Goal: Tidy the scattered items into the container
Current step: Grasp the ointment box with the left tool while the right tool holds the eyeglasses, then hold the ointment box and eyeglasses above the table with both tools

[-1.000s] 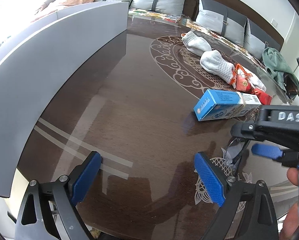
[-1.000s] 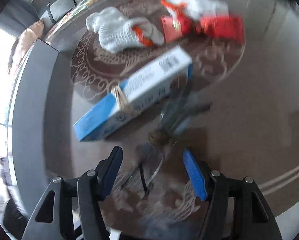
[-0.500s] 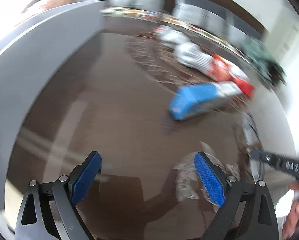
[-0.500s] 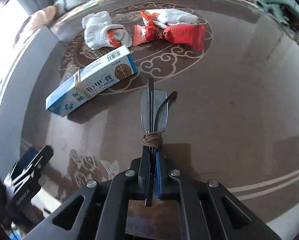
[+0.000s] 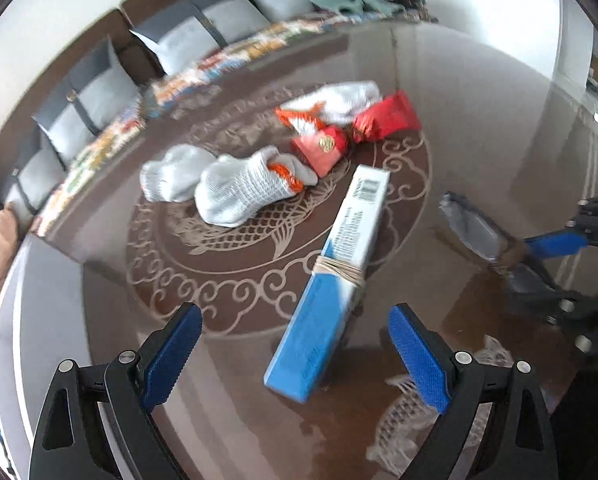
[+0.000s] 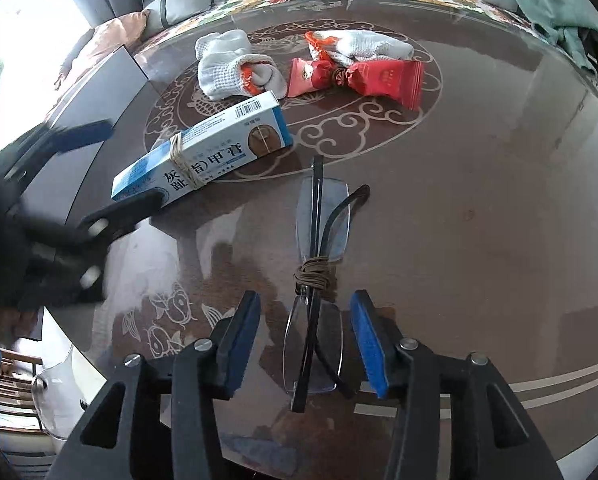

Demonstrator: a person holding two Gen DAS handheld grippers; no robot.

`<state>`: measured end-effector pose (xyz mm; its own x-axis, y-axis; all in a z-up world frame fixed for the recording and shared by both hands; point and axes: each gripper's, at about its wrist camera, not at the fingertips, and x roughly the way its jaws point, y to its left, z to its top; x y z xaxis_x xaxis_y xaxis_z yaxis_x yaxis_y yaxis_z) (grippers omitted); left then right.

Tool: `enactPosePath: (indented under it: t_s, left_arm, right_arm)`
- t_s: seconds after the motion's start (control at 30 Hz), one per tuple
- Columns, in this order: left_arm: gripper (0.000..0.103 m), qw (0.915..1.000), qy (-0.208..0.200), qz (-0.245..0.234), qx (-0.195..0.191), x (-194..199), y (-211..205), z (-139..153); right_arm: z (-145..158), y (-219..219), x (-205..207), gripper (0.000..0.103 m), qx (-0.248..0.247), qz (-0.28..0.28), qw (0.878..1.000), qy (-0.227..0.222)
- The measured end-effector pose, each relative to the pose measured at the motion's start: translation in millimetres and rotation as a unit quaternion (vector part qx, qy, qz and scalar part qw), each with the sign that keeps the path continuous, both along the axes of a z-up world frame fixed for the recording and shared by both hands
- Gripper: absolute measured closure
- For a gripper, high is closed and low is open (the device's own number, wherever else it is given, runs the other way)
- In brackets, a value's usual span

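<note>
- Right now the right tongs (image 6: 305, 344) stand released, blue ribbed pads apart on either side of the folded glasses (image 6: 319, 280), which lie on the table (image 6: 479, 208).
- Thin dark frame, clear rimless lenses, and a brown rubber band (image 6: 313, 274) wound round the middle.
- Over on the other side, the left tongs (image 5: 295, 354) are spread wide too, gripping nothing, with the near end of the blue-and-white carton (image 5: 333, 276) between the pads.
- That carton is a long cardboard box, banded with a tan elastic.
- Beyond it: knitted white gloves (image 5: 239, 190) with orange cuffs, bunched up, and glossy red foil sachets (image 5: 385, 120) crinkled beside them.
- Table surface is dark brown and shiny, with pale scrollwork and a fish motif under the gloss.
- A grey flat-walled container (image 6: 95, 92) sits at the table's left edge.
- Grey cushions (image 5: 99, 96) line a sofa behind.
</note>
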<state>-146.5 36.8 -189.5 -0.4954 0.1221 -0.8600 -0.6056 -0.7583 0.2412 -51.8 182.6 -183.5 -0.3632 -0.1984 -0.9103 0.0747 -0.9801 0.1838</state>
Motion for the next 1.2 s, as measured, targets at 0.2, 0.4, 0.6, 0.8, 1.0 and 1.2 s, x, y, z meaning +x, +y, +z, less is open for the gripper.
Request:
enactPosePath:
  t_s: [0.2,0.4,0.6,0.8,1.0,1.2]
  left_arm:
    - [0.042,0.9987,-0.043,-0.01,0.025,-10.9,-0.5,-15.2]
    - [0.082,0.9942,-0.089,0.01,0.058,-2.1,-4.2,-19.4]
    - [0.082,0.9859,-0.102,0.082,0.105,34.0,-20.2,-17.4]
    - [0.082,0.9734,-0.098,0.156,0.136,69.8,-33.2,-20.3]
    - [0.082,0.9675,-0.09,0.193,0.136,75.3,-30.5,-24.3]
    - [0.082,0.9641,-0.087,0.214,0.13,68.8,-29.1,-26.1]
  right_arm:
    - [-1.7,-12.5,5.5,0.045,0.033,0.015,0.999,0.018]
    - [-5.5,-23.3,16.5,0.037,0.063,0.032,0.996,0.056]
    - [-6.6,-9.7,27.4,0.038,0.016,0.037,0.994,0.103]
    - [-4.3,4.6,29.2,0.038,-0.015,0.018,0.995,0.1]
    - [-3.9,6.8,33.2,0.038,0.002,0.012,0.995,0.095]
    - [-5.0,0.6,24.7,0.039,0.026,0.003,0.995,0.094]
